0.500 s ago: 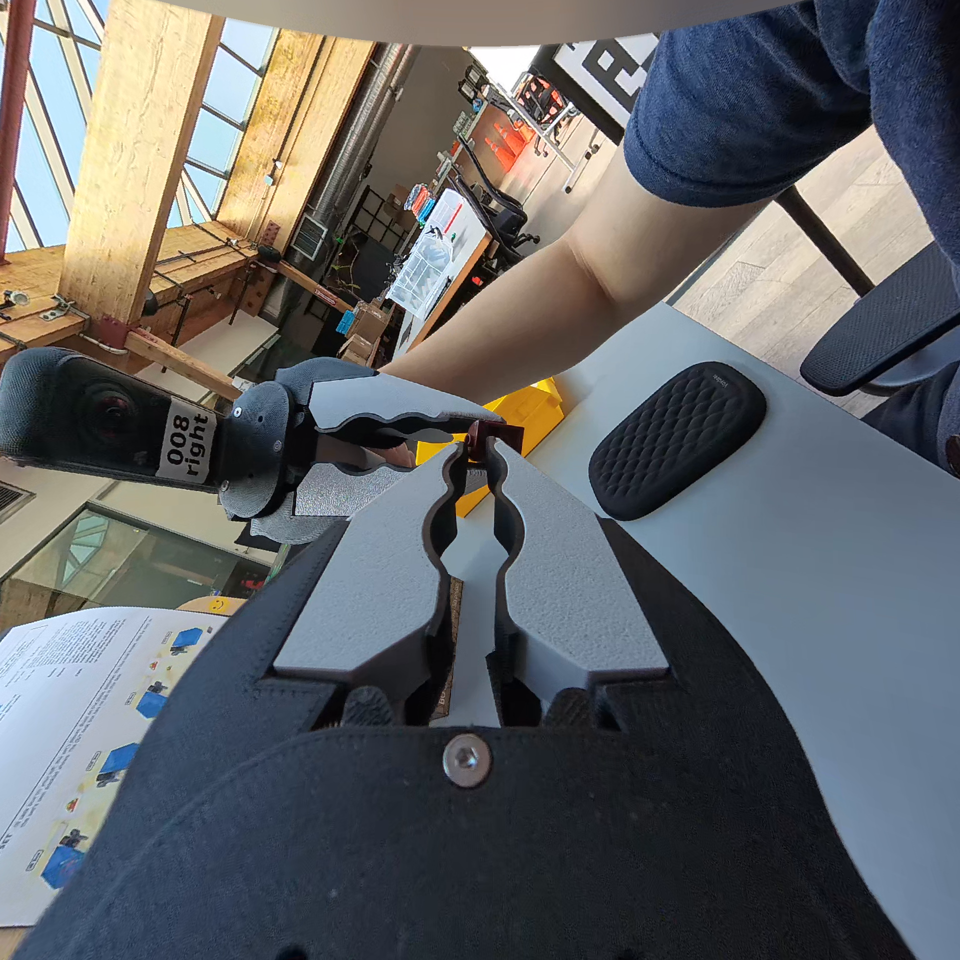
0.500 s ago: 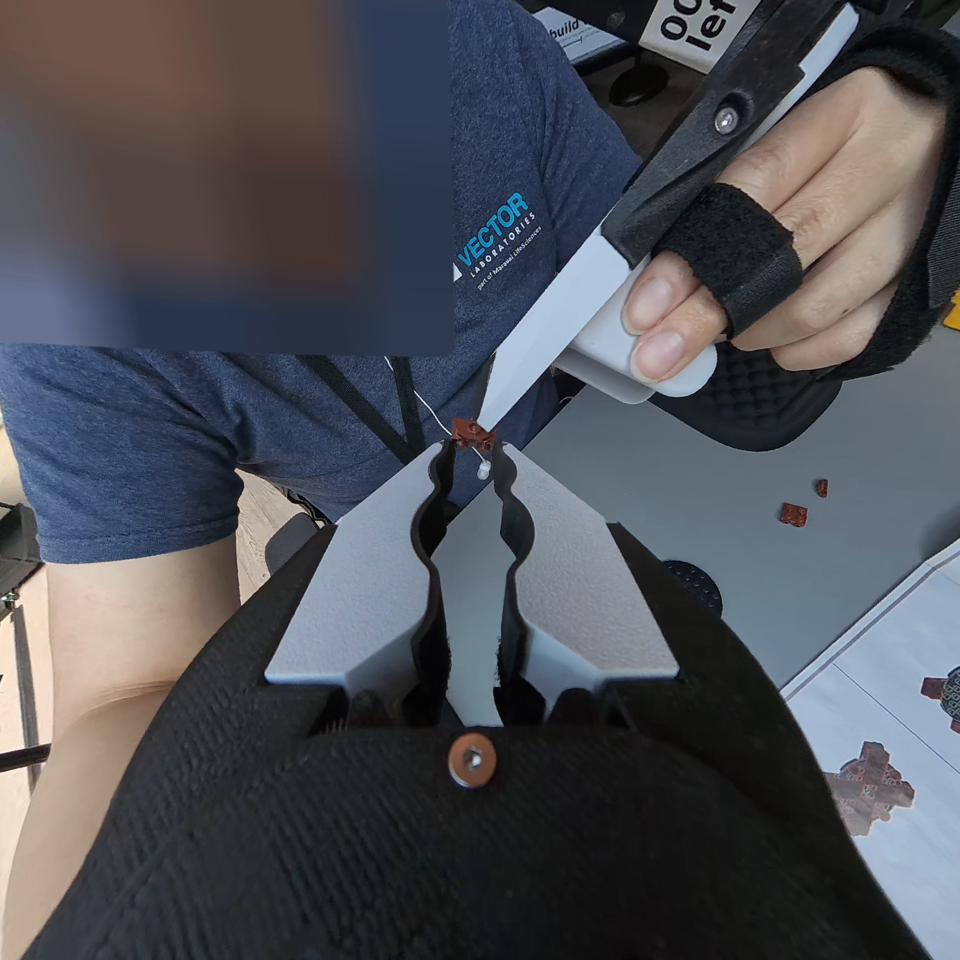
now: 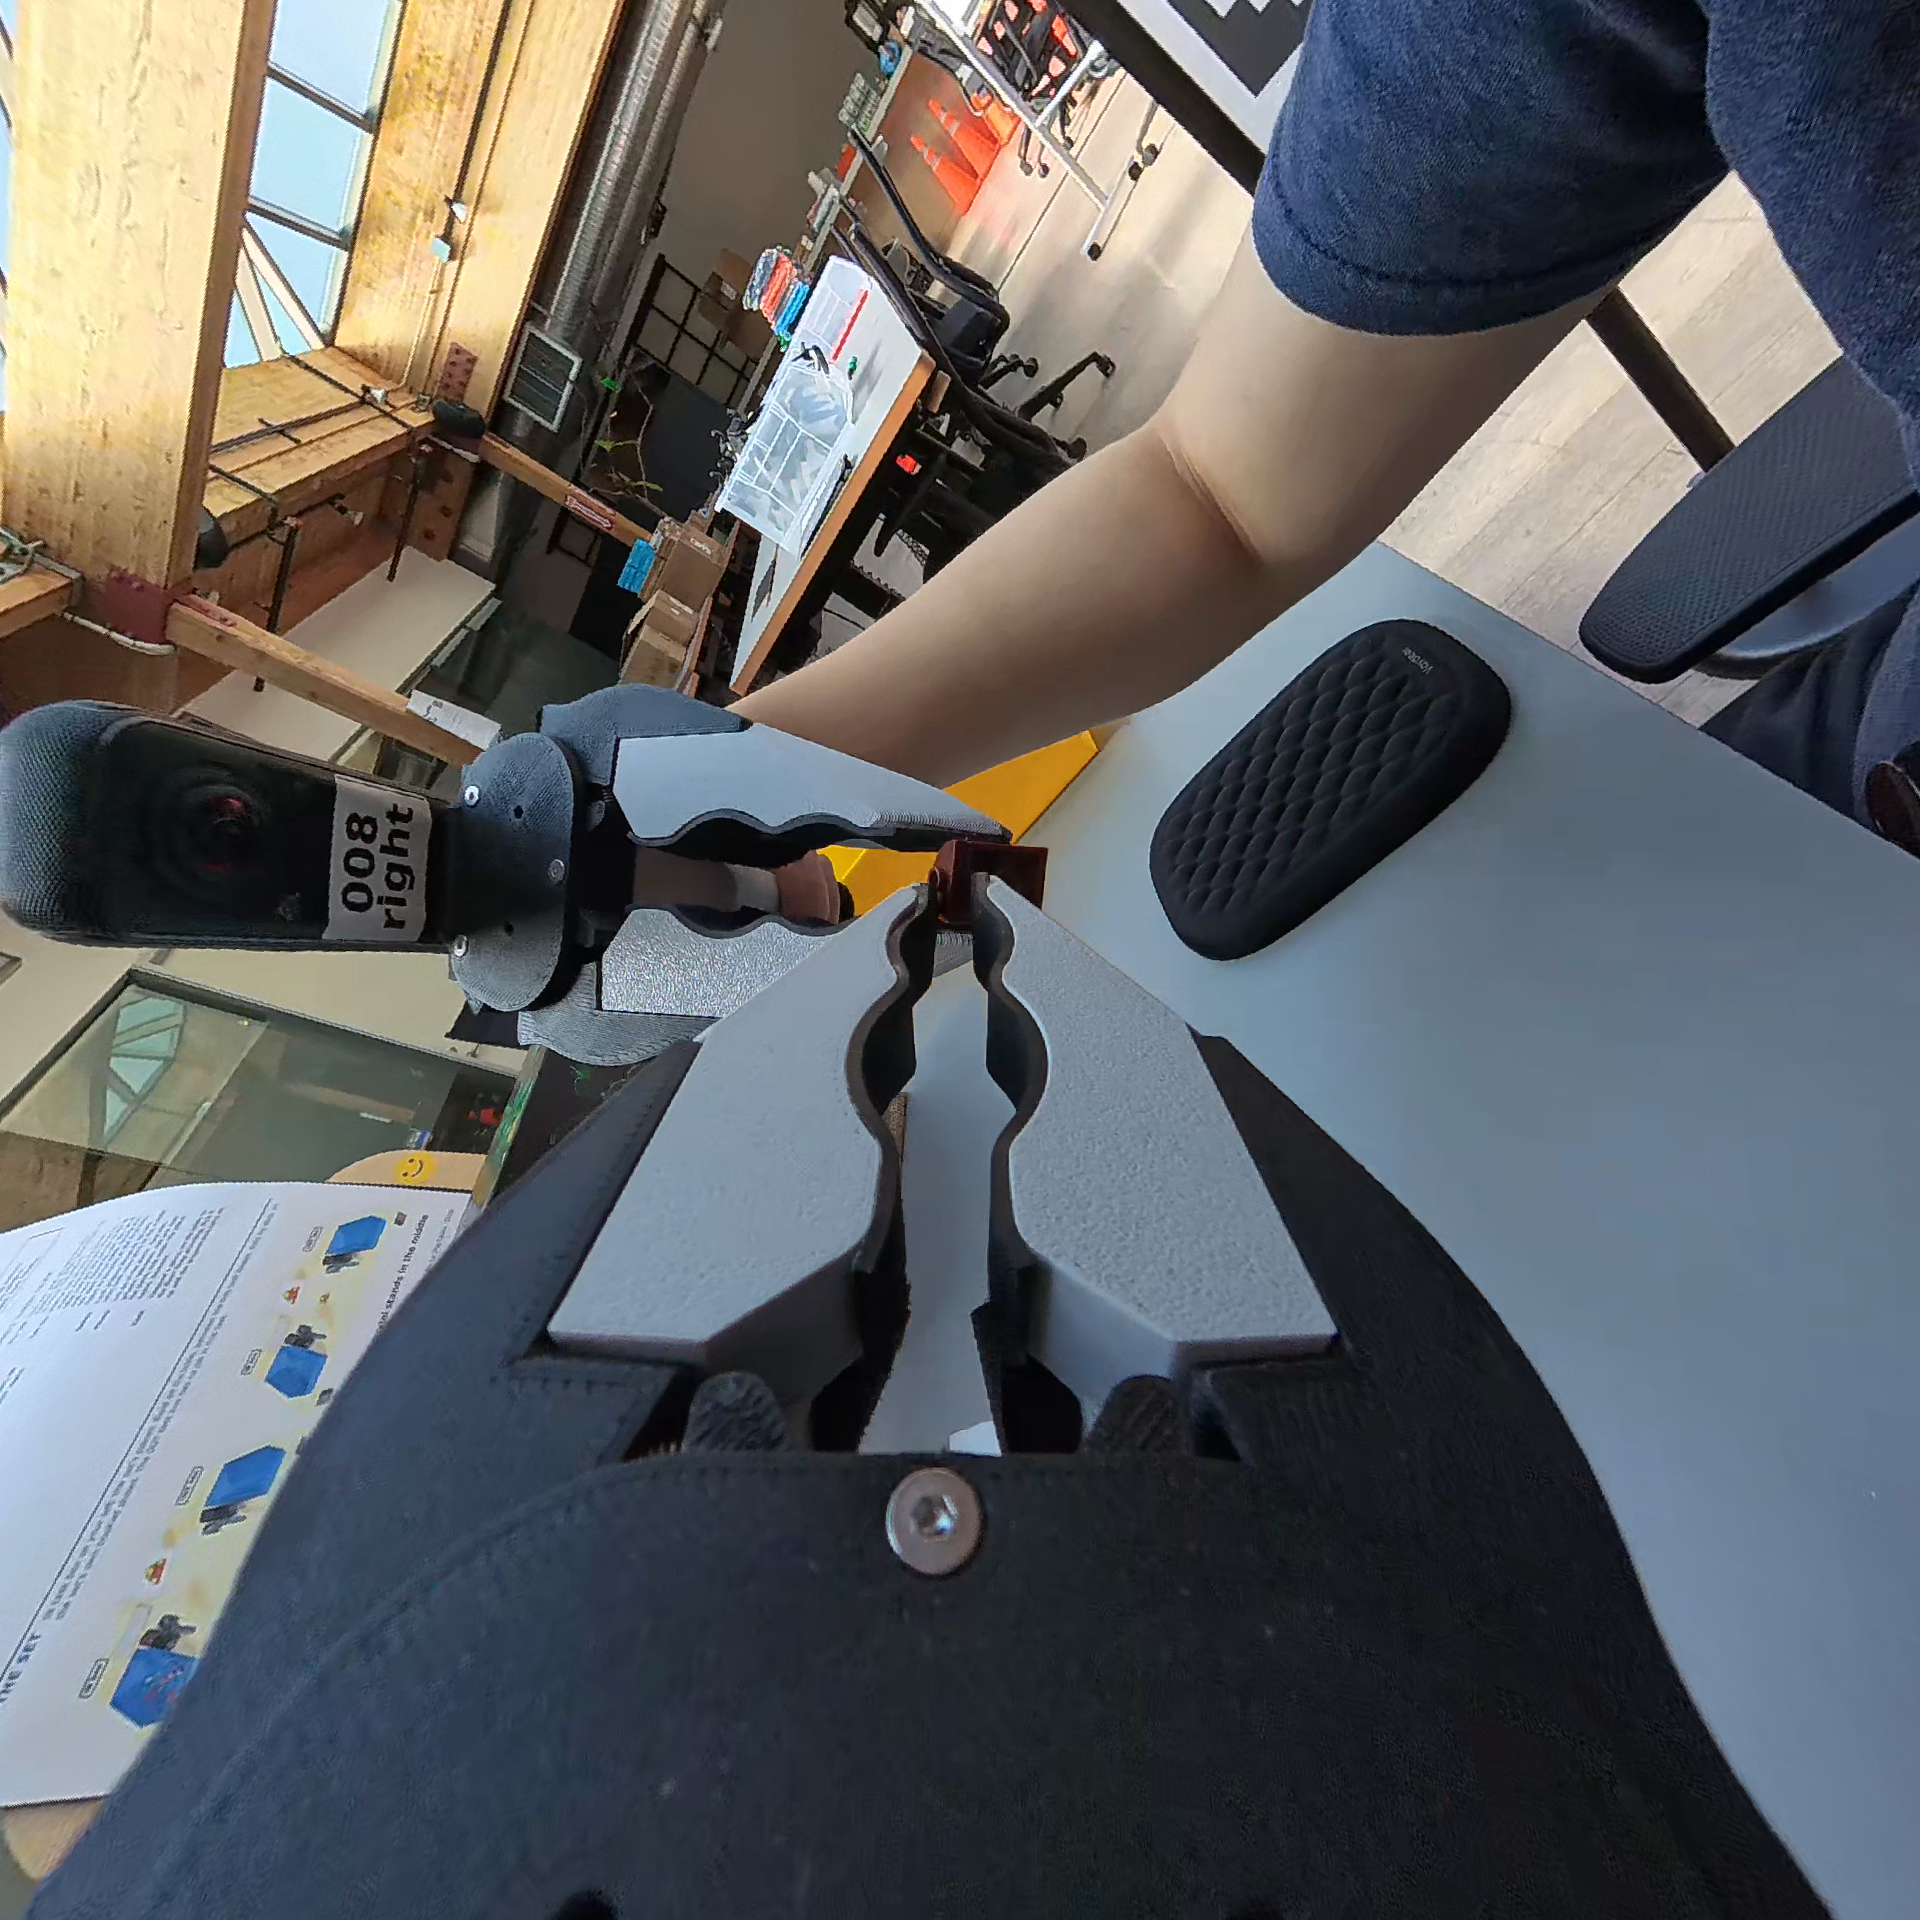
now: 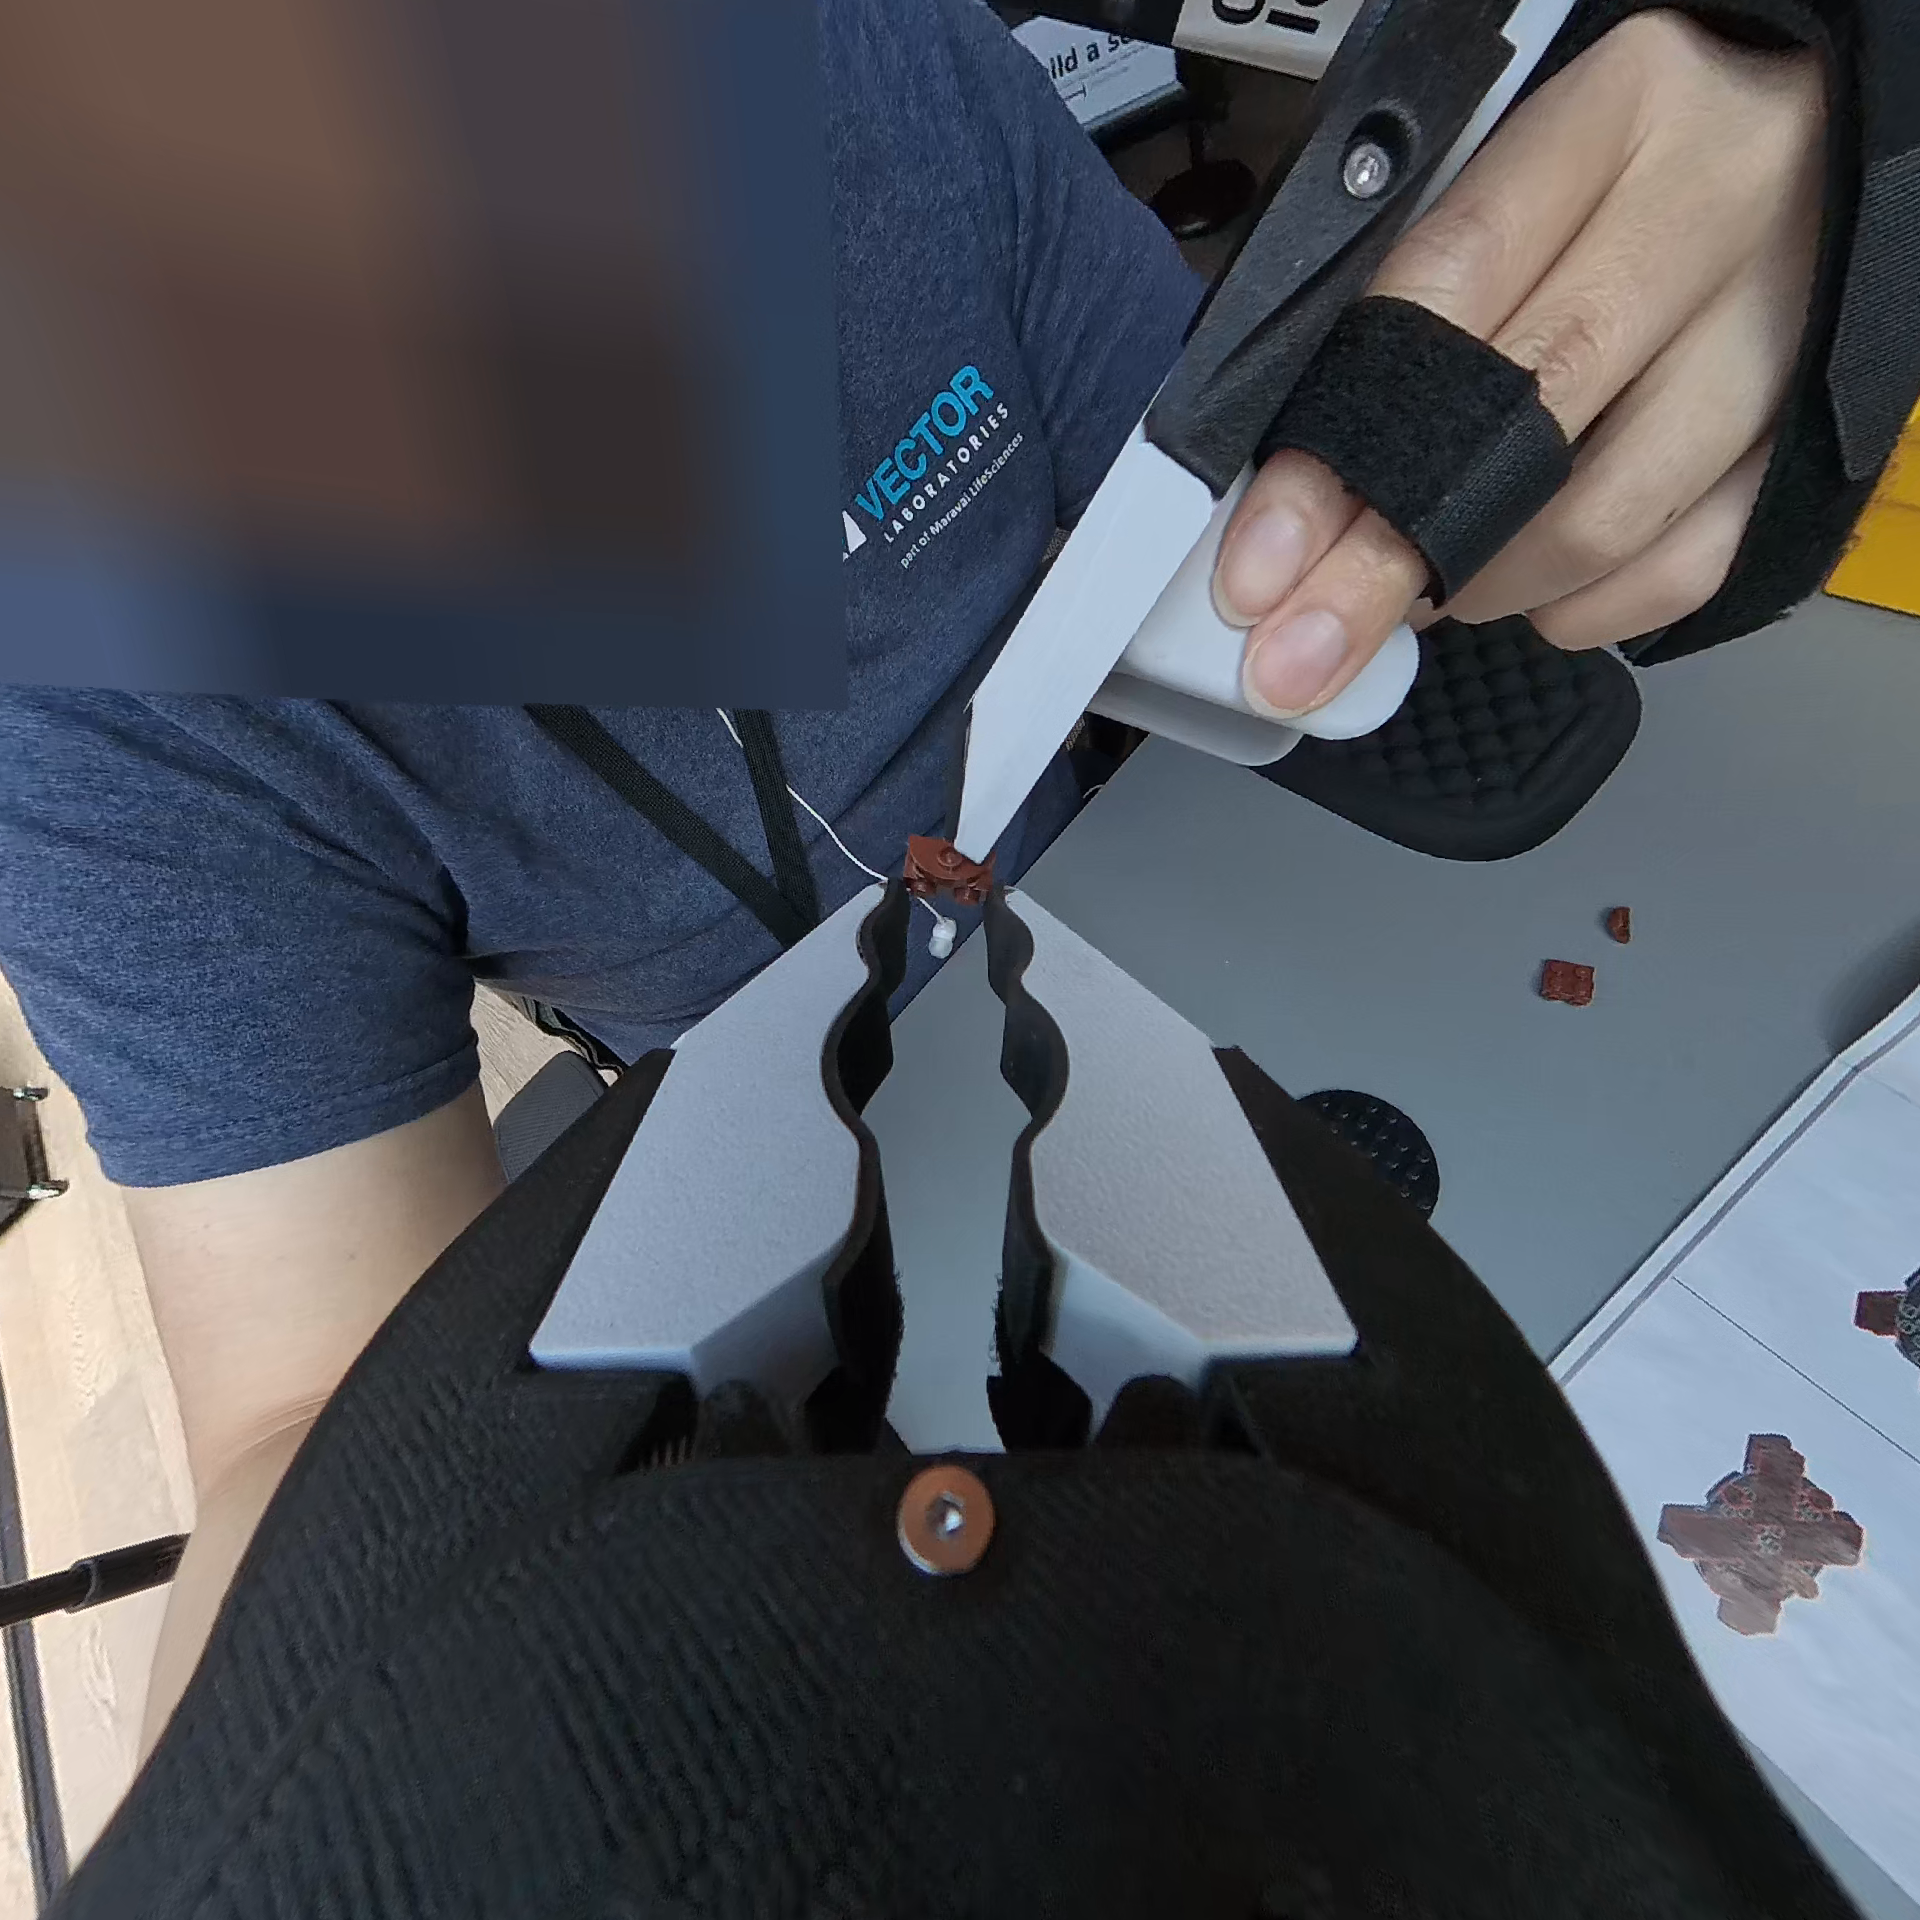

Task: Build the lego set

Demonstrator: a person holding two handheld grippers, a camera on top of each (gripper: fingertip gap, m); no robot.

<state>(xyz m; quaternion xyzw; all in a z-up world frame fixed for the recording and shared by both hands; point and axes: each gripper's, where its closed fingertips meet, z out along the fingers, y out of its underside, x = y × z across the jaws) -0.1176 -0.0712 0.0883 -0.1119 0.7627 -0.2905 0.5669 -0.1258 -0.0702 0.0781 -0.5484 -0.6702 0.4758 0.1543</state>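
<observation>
Take the brown brick cluster point(image 4: 943, 871) as your landmark: it sits in the air above the grey table point(image 3: 1558, 1143), at the point where both your tools meet.

In the left wrist view, to the left of the cluster point(image 3: 987, 878) lies the instruction sheet point(image 3: 156, 1403), partly under your tool. Your right gripper point(image 3: 966, 862) reaches in from the left with its camera end pointing away. Your left gripper point(image 3: 954, 902) has its tips drawn in tight on the cluster's near side, pinching it. Right of the cluster, well apart, a black wrist pad point(image 3: 1330, 790) rests on the table, and behind the cluster a yellow box point(image 3: 997, 790) shows under your forearm.

In the right wrist view, your right gripper point(image 4: 943, 906) has its tips nipped onto the cluster from below. Your left gripper point(image 4: 977, 842) comes down from the upper right, its pale finger touching the cluster's top edge, your left hand point(image 4: 1558, 343) strapped to it. Farther right, two loose brown bricks point(image 4: 1567, 981) lie on the table, near a printed picture sheet point(image 4: 1766, 1507).
</observation>
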